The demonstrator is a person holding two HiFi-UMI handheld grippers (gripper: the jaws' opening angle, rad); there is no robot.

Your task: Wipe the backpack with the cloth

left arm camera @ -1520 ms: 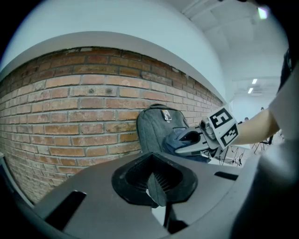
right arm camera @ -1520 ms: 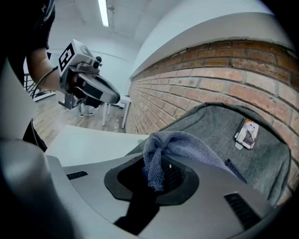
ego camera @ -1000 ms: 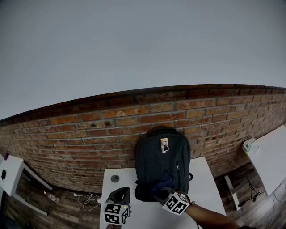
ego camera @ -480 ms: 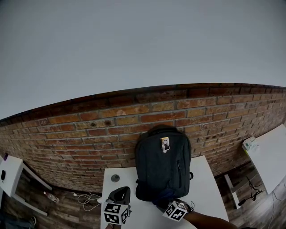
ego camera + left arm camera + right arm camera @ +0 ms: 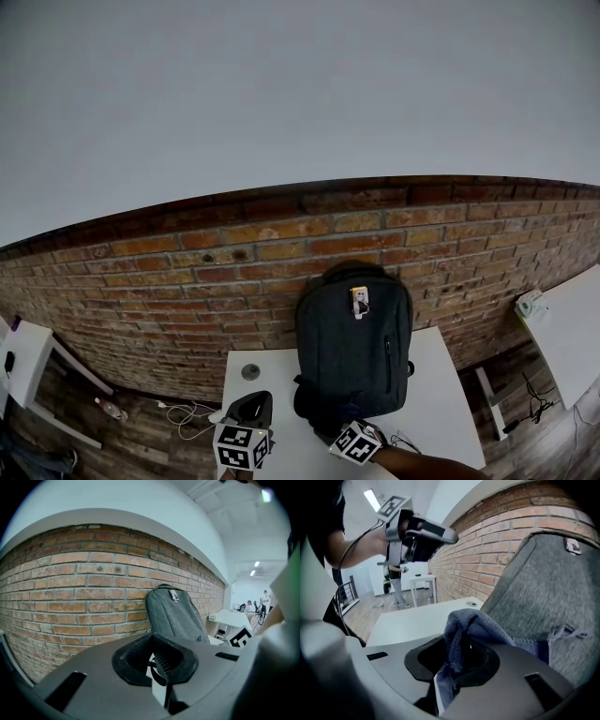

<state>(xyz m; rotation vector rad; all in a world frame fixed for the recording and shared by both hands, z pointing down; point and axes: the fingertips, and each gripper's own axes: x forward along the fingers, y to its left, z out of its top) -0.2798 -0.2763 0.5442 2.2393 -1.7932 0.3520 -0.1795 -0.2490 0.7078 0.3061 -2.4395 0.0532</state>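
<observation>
Backpack [image 5: 354, 349] stands upright — right claw [image 5: 449, 686] grips cloth [image 5: 474, 625] beside its base.

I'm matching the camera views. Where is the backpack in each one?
Head view: backpack lower centre, upright against the brick wall.
Left gripper view: backpack just right of centre.
Right gripper view: backpack fills the right side.
Shared landmark: the brick wall behind it.

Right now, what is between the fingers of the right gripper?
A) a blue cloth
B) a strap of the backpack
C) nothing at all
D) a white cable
A: in the right gripper view, the right gripper is shut on a folded blue cloth, which bunches up out of the fingers next to the grey backpack.
</observation>
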